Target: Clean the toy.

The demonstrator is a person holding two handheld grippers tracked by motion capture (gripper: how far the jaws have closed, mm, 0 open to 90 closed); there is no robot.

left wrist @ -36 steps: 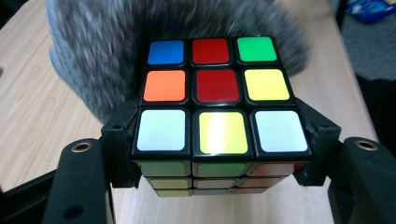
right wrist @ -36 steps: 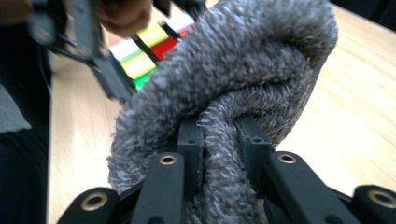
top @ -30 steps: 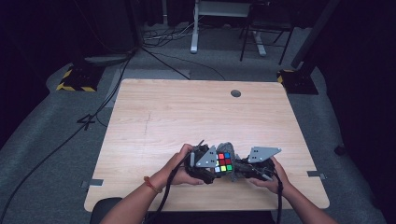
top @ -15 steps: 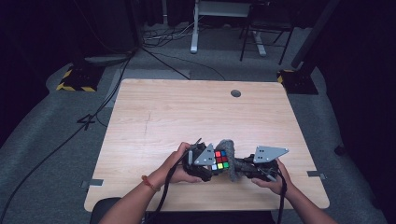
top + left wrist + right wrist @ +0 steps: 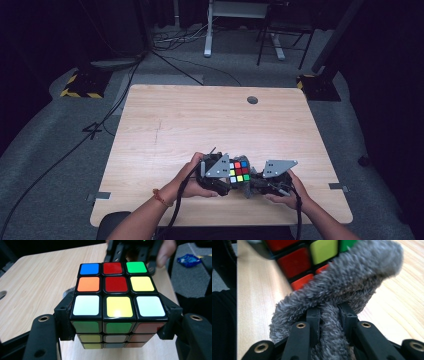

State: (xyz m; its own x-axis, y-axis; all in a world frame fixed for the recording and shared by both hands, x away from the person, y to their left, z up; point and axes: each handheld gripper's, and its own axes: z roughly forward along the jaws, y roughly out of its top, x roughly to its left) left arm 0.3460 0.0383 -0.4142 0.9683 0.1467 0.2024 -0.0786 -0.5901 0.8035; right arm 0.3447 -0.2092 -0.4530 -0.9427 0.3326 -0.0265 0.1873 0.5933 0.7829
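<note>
A scrambled colour cube [image 5: 239, 171] [image 5: 117, 293] is held just above the table's near edge, with my left gripper [image 5: 226, 176] [image 5: 117, 327] shut on its two sides. Its top face shows blue, red, green, orange, yellow and white stickers. My right gripper [image 5: 252, 184] [image 5: 329, 315] is shut on a fluffy grey cloth [image 5: 337, 285], which presses against the cube [image 5: 307, 257] from the right. In the high view the cloth [image 5: 241, 157] peeks out behind the cube. A hand [image 5: 192, 182] holds each gripper.
The light wooden table [image 5: 200, 125] has a round cable hole [image 5: 252, 100] near its far edge. Cables trail from both grippers off the near edge. On the floor beyond the table stand desk legs, wires and hazard-striped blocks.
Both grippers with the cube and cloth have shifted a little; the right gripper's plate has swung slightly right and down. Both holds are unchanged.
</note>
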